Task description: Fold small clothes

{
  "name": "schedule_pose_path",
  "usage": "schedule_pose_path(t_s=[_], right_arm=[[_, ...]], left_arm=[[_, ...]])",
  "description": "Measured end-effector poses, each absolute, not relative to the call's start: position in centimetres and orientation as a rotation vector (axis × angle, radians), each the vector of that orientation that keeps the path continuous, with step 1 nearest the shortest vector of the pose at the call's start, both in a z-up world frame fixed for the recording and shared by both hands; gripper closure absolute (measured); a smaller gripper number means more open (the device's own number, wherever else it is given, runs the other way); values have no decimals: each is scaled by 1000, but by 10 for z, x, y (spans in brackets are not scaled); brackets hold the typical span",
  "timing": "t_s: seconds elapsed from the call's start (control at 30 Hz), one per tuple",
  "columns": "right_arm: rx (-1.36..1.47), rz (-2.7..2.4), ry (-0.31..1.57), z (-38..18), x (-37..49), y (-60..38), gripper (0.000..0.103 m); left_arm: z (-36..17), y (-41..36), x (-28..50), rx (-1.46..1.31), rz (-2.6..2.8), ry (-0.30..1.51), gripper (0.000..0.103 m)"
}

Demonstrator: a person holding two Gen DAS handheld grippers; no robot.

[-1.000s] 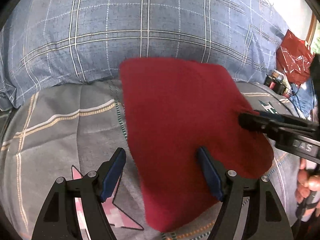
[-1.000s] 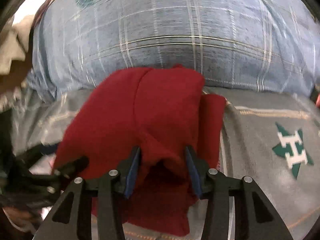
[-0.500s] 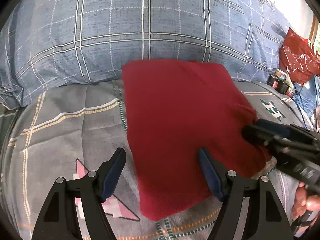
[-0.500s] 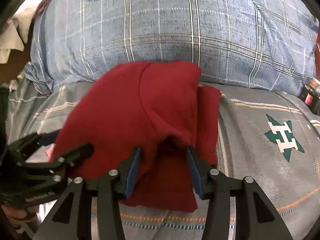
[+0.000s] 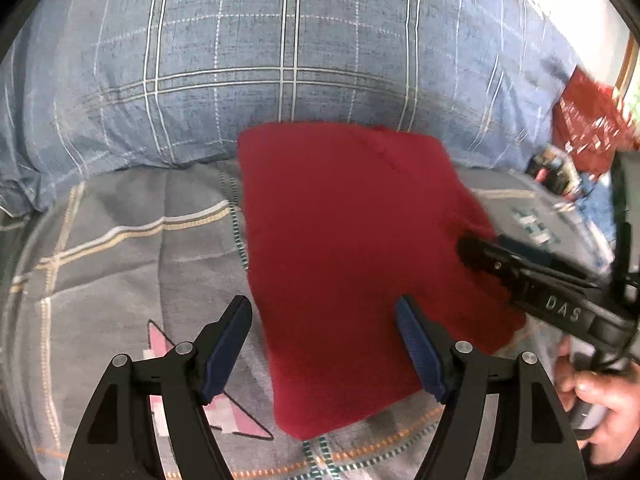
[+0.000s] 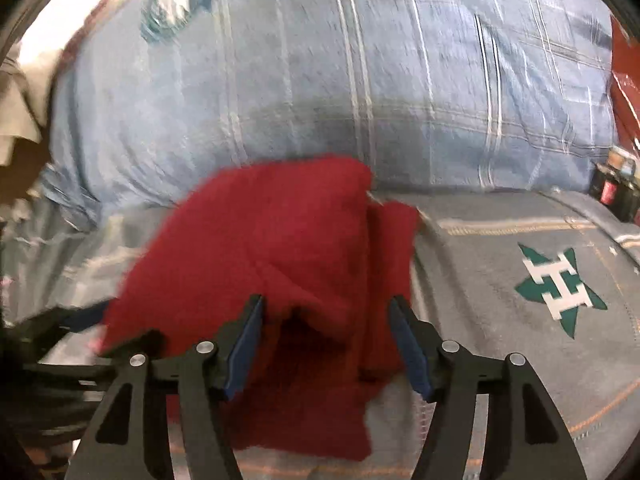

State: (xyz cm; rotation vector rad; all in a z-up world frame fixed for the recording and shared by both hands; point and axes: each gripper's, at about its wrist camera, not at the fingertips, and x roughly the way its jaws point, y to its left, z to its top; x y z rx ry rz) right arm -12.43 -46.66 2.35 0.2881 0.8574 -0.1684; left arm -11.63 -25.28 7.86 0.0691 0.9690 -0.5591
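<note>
A red folded garment (image 5: 352,248) lies on the grey bedspread (image 5: 132,264), its far edge against a blue plaid pillow. My left gripper (image 5: 324,344) is open above the garment's near left edge, holding nothing. In the right wrist view the garment (image 6: 272,252) shows its layered folds. My right gripper (image 6: 326,340) is open, its jaws on either side of a raised fold without pinching it. The right gripper (image 5: 520,268) also shows in the left wrist view at the garment's right edge, and the left gripper's fingers (image 6: 60,332) show at the left of the right wrist view.
A blue plaid pillow (image 5: 288,52) fills the back. The bedspread has a green star emblem (image 6: 560,288) on the right and a pink star (image 5: 172,360) near left. A red plastic bag (image 5: 592,120) and small containers (image 5: 552,172) sit at far right.
My right gripper has opened wider and let go of the red fold it was pinching. My left gripper stayed open and drew back slightly.
</note>
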Motion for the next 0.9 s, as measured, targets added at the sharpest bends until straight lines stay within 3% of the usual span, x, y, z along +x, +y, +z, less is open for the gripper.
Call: schedule_pose_path(t_s=[0.13, 0.23, 0.43, 0.57, 0.63, 0.77, 0.9], right_arm=[[421, -128, 797, 35, -131, -487, 32], [434, -151, 736, 38, -129, -502, 20], [576, -90, 796, 6, -103, -521, 20], [546, -31, 777, 0, -96, -510, 19], [553, -10, 777, -1, -95, -506, 33], [440, -20, 759, 17, -97, -486, 59], [432, 41, 716, 42, -110, -467, 67]], left_arm=[[80, -231, -93, -40, -604, 991, 25], [68, -221, -76, -104, -637, 1035, 24], [40, -228, -47, -185, -712, 1103, 24], [30, -242, -37, -157, -732, 1084, 18], [30, -246, -36, -129, -728, 1074, 23], [47, -241, -46, -106, -724, 1045, 51], [81, -214, -76, -88, -733, 999, 53]])
